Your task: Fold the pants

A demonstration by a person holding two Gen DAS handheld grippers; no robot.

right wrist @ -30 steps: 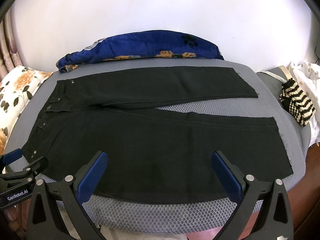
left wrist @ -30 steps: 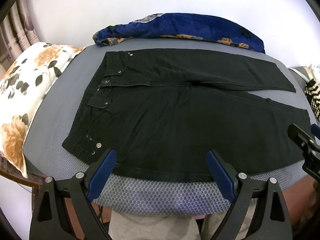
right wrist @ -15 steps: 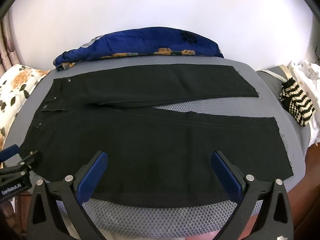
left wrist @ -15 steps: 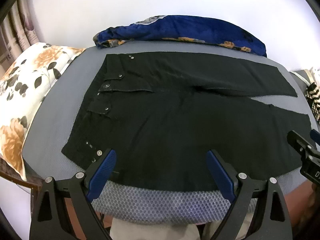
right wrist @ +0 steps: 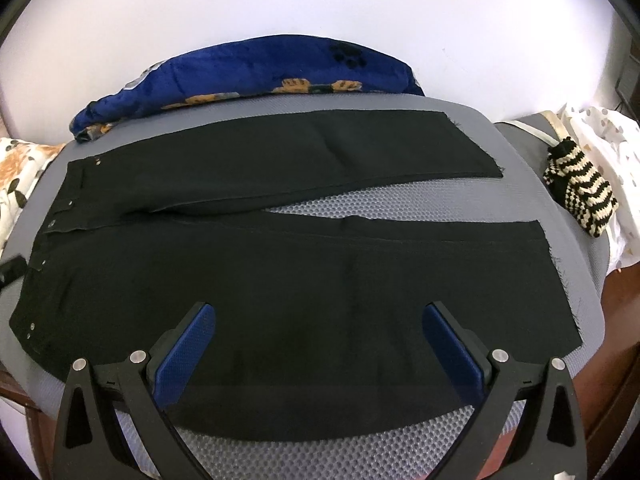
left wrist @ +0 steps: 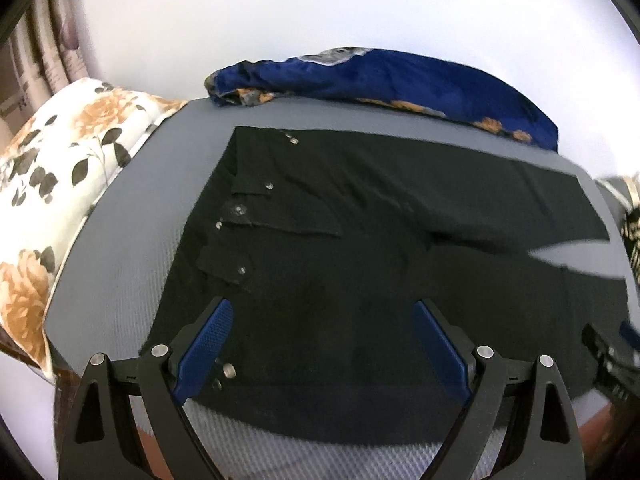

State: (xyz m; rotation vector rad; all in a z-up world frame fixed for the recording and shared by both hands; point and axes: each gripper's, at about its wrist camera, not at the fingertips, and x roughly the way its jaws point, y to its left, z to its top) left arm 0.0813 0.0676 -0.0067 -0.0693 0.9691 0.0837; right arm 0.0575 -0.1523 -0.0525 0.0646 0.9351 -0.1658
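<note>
Black pants (left wrist: 360, 248) lie flat on a grey mesh pad (left wrist: 120, 248), waistband with metal snaps to the left, both legs running right. In the right wrist view the pants (right wrist: 300, 280) show in full, legs splayed apart toward the hems. My left gripper (left wrist: 322, 320) is open and empty, over the near waist and hip area. My right gripper (right wrist: 319, 324) is open and empty, over the near leg. The right gripper's tip also shows at the left wrist view's right edge (left wrist: 612, 356).
A blue floral blanket (right wrist: 248, 76) lies along the far edge by the white wall. A floral pillow (left wrist: 48, 184) sits at the left. A striped black-and-cream knit piece (right wrist: 580, 192) and white cloth (right wrist: 604, 136) lie at the right. The pad's near edge (right wrist: 320, 452) is below the grippers.
Both grippers have moved forward over the pants, the left one more, toward the waistband. Both stay open. The pants have not moved.
</note>
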